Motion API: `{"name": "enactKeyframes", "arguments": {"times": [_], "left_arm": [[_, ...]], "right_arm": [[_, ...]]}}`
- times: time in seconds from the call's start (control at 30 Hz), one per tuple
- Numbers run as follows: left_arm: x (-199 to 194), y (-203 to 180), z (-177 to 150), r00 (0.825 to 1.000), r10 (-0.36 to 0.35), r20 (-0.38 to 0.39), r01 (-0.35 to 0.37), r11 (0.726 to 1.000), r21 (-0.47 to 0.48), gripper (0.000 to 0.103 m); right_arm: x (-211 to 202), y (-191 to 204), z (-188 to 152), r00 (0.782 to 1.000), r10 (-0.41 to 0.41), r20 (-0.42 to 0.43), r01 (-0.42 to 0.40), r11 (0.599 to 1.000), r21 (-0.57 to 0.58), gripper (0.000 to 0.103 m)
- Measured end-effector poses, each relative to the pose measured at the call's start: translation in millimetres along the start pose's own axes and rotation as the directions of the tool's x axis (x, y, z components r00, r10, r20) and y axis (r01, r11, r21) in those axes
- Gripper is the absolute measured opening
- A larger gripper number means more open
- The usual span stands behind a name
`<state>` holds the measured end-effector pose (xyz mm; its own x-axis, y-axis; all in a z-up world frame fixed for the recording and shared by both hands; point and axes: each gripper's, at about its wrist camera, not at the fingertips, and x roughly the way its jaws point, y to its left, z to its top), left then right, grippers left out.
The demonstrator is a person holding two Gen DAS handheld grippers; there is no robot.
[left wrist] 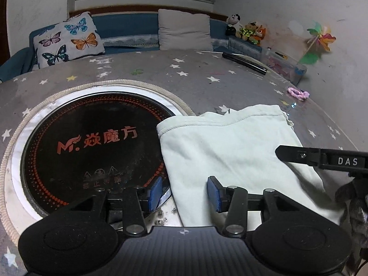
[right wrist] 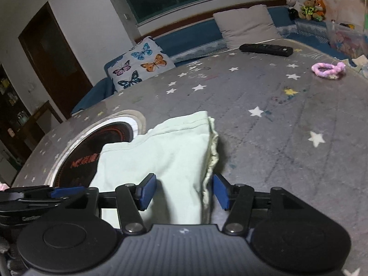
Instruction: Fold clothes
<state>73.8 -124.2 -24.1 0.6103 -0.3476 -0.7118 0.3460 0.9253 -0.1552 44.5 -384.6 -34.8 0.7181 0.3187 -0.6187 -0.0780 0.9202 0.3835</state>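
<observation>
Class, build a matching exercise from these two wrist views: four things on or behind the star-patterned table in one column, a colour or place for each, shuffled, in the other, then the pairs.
Things
1. folded garment
2. remote control
3. braided loop
4. butterfly cushion

Descriptions
A. pink, near the table's far right edge
B. pale green, partly over the round cooktop
C. on the blue sofa
D. black, lying at the table's far edge

Pairs: 1-B, 2-D, 3-A, 4-C

Black hand-held gripper [left wrist: 184, 194] (blue pads [left wrist: 154, 193]).
</observation>
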Motion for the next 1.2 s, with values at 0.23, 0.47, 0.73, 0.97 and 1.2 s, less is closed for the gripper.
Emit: {"name": "enactKeyframes", "arguments": {"times": [0.23,0.47,0.73,0.97,1.2], "left_arm": [[4,-2,3,1.0,-0.029,0.002,0.029,1.0,-0.01,0.028],[1,-13,12,0.999,-0.032,0.029,0.031,0.999,0.022,0.009],[8,-48,42,0.994,-0.078,0.071,0.073,0.995,0.074,0.007],[29,-82,71,0.99,-0.112,0.088,0.102,0.989,0.111,0.007],[57,-109,85,0.99,-0.123,0.074,0.111,0.983,0.148,0.007]], "right_arm": [[5,-2,1,0.999,0.041,-0.015,-0.04,0.998,0.047,0.024],[-8,-7,3,0.998,0.058,0.036,-0.061,0.995,0.083,0.011],[-31,-18,21,0.993,0.028,0.113,-0.039,0.995,0.09,0.01],[-42,-40,52,0.985,-0.049,0.167,0.035,0.996,0.087,0.01],[-44,-59,73,0.973,-0.127,0.195,0.113,0.99,0.083,0.01]]}}
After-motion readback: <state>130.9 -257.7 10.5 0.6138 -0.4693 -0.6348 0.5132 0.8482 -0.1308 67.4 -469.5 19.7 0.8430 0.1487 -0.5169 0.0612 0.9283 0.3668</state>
